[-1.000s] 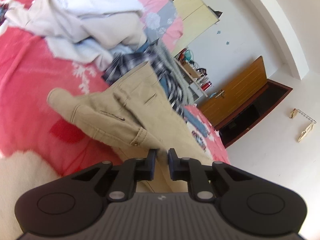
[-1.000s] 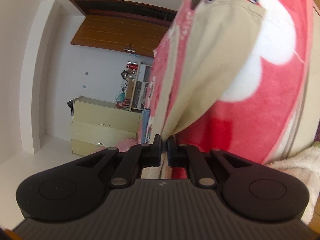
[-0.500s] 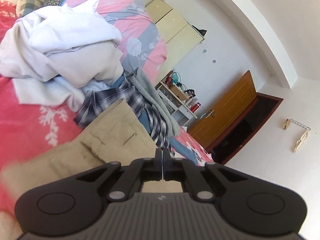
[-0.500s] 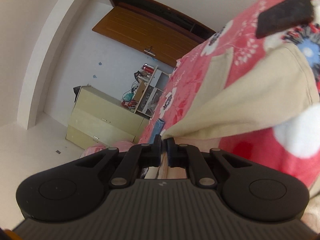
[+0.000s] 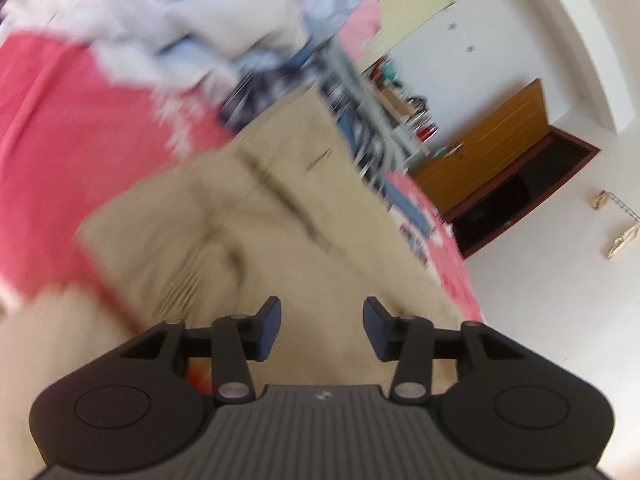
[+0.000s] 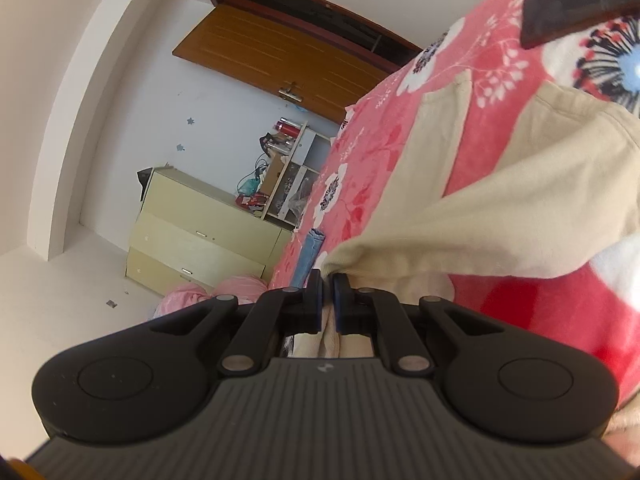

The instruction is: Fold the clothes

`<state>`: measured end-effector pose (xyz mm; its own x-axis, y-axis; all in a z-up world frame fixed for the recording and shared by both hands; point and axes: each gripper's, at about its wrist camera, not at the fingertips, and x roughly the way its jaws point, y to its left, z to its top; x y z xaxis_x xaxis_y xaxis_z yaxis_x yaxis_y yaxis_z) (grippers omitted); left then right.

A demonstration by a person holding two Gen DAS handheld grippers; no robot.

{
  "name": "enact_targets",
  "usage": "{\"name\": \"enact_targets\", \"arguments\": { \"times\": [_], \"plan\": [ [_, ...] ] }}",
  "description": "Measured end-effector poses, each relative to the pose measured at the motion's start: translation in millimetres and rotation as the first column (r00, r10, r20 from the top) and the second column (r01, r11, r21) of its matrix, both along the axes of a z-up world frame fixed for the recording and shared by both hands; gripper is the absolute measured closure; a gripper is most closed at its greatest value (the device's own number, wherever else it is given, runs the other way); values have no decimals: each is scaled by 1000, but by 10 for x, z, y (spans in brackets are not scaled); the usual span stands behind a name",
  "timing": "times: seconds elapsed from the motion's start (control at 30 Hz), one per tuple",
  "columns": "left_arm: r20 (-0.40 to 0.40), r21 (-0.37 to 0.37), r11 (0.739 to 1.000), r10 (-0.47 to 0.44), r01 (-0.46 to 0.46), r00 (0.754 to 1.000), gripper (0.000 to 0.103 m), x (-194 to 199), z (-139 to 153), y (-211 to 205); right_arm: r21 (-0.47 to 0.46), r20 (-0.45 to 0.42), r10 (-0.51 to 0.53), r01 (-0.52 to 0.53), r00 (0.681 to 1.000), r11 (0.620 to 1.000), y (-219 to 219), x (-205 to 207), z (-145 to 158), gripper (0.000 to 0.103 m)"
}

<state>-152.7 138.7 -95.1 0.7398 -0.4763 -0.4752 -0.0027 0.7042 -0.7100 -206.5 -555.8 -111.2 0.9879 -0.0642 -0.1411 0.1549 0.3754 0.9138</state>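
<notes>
Lying spread on the bed's red floral blanket (image 5: 60, 128), the khaki trousers (image 5: 280, 216) fill the centre of the left wrist view, blurred by motion, with their cloth running down between and beneath the fingers. The left gripper (image 5: 322, 330) has its fingers well apart, with nothing clamped; the trousers lie under the gap. In the right wrist view the same trousers (image 6: 500, 216) stretch from the right of the frame down to the lower centre, where a bunched edge is pinched between the fingers of the right gripper (image 6: 327, 294), which are pressed together on the cloth. A heap of pale clothes (image 5: 180, 28) sits on the blanket in the upper left of the left wrist view, beyond the trousers. A dark flat object (image 6: 580, 4) rests on the blanket at upper right of the right wrist view. A wooden door (image 6: 280, 60) and a pale yellow dresser (image 6: 200, 236) stand behind.
</notes>
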Motion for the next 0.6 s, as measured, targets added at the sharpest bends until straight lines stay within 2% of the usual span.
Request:
{"name": "enact_targets", "arguments": {
  "times": [0.1, 0.17, 0.37, 0.6],
  "plan": [
    [-61, -43, 999, 12, -15, 998, 54, -116, -212, 24, 11, 2, -9, 9, 1000, 1000, 31, -96, -23, 99],
    [-71, -70, 997, 30, -35, 997, 54, -137, -297, 51, 24, 3, -14, 14, 1000, 1000, 46, -169, -41, 99],
    [-63, -101, 993, 52, -59, 997, 50, -168, -347, 93, 64, 6, -30, 30, 1000, 998, 79, -355, -106, 99],
    [-88, -140, 987, 65, -77, 994, 38, -240, -386, 73, 89, 12, -30, 29, 999, 996, 103, -433, -151, 98]
  ]
}}
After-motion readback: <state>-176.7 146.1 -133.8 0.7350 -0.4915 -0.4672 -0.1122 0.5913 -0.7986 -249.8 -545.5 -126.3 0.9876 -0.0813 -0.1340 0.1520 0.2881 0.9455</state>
